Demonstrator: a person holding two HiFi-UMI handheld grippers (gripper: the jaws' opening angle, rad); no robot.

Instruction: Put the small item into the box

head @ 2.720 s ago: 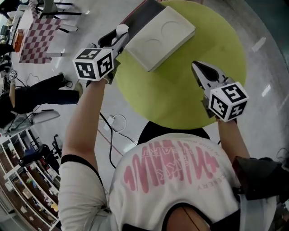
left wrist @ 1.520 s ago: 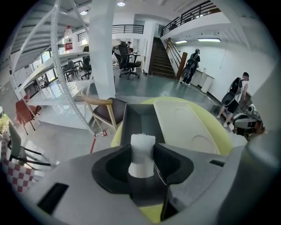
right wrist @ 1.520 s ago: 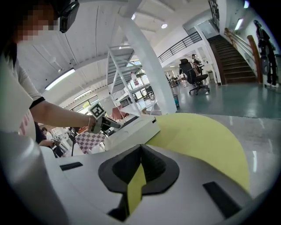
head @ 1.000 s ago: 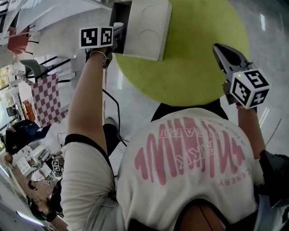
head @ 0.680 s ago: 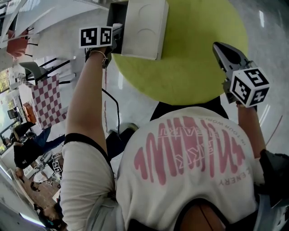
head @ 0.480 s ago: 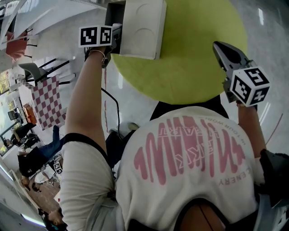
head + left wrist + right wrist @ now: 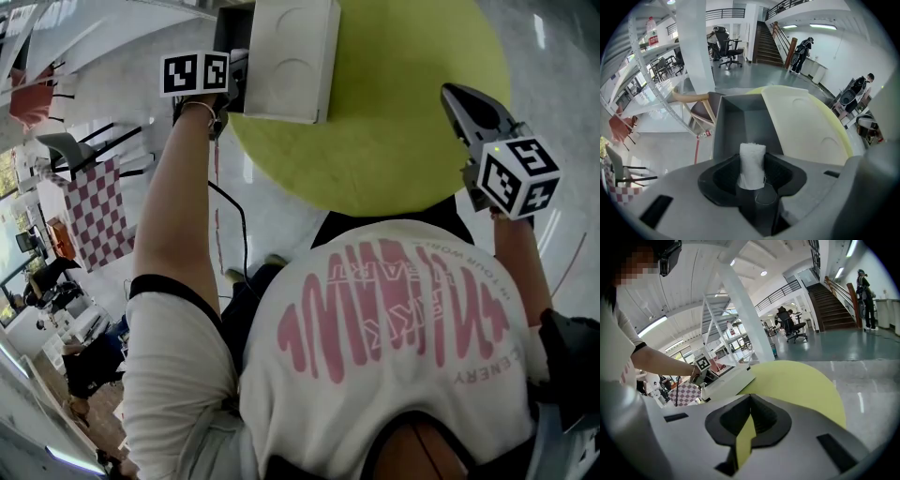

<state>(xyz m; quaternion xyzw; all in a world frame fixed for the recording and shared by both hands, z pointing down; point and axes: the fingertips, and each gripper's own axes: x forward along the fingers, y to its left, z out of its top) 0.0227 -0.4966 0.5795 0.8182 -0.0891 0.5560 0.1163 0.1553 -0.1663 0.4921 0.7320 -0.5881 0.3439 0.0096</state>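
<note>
The small item is a white roll, upright between the jaws of my left gripper, which is shut on it. Just beyond the jaws lies the open grey box, with its cream lid folded out to the right. In the head view my left gripper sits at the near left edge of the box, beside the lid; the item is hidden there. My right gripper hovers over the table's right edge, shut and empty, with its tip pointing across the table.
The box rests on the left rim of a round yellow-green table. Below it are floor, a cable and checkered chairs. A white pillar, a wooden stool and office chairs stand beyond the box.
My left gripper has carried the white item from the box's corner to its open grey side and edged slightly farther away. The right gripper has barely moved.
</note>
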